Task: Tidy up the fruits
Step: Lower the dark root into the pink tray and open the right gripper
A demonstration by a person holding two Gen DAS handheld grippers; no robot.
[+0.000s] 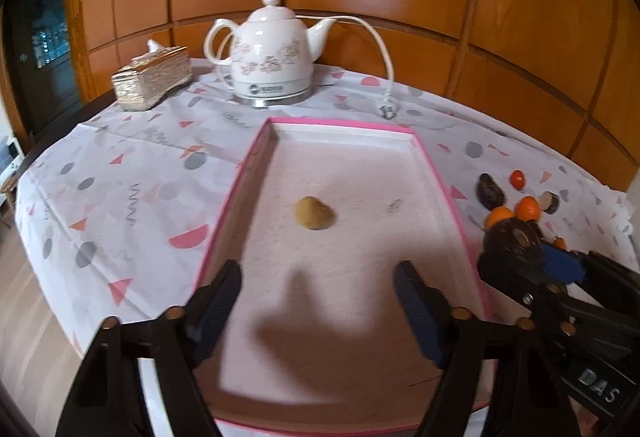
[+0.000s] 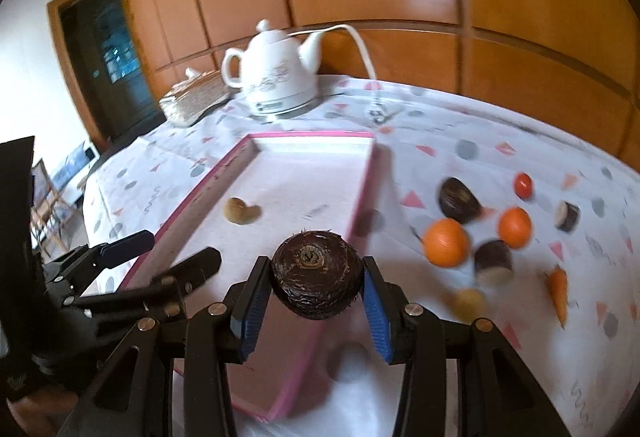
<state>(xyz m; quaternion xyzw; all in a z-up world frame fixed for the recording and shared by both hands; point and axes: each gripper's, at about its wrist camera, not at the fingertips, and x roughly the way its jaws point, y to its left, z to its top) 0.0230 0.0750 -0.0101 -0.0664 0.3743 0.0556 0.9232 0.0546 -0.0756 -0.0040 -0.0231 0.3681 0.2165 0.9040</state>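
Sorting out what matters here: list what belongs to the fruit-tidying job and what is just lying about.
Part of the job:
- pink tray
- tan fruit lying in the tray
- dark round fruit held in the right claw
- two oranges, small red fruit, other dark pieces on the cloth
- left claw, open above the tray

Just lying about:
- white kettle
- its plug
- tissue box
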